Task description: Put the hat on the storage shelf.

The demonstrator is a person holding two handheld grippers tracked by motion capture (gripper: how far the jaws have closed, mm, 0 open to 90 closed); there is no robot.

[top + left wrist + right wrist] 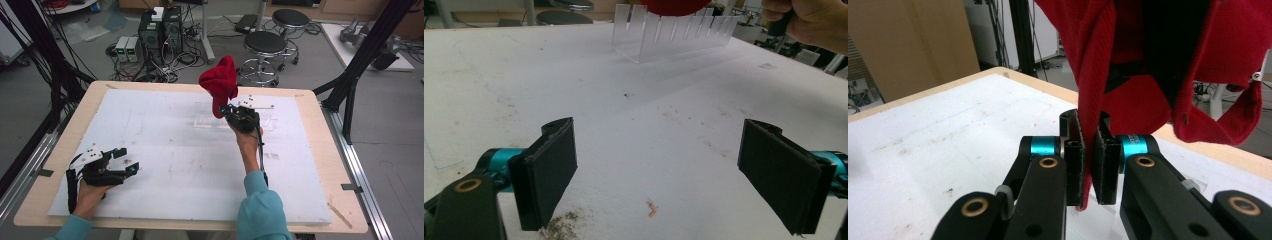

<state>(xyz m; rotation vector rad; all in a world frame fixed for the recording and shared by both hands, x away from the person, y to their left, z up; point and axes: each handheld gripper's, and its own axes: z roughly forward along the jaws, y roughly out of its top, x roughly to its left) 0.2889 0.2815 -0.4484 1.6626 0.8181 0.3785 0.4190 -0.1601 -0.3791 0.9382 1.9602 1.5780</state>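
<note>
A white foam-topped desk [175, 165] carries a clear slotted acrylic rack [669, 35] near its far side. Above the rack, the right gripper [1089, 160] lifts a red cloth [220, 82], jaws clenched on a fold (plain in the right gripper view). The left gripper [120, 162] rests near the front-left, jaws spread wide, holding nothing.

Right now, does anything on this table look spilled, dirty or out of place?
A little. Dark crumbs lie scattered on the white board near the open left gripper, plus faint smudges. The red cloth held aloft looks deliberate.
</note>
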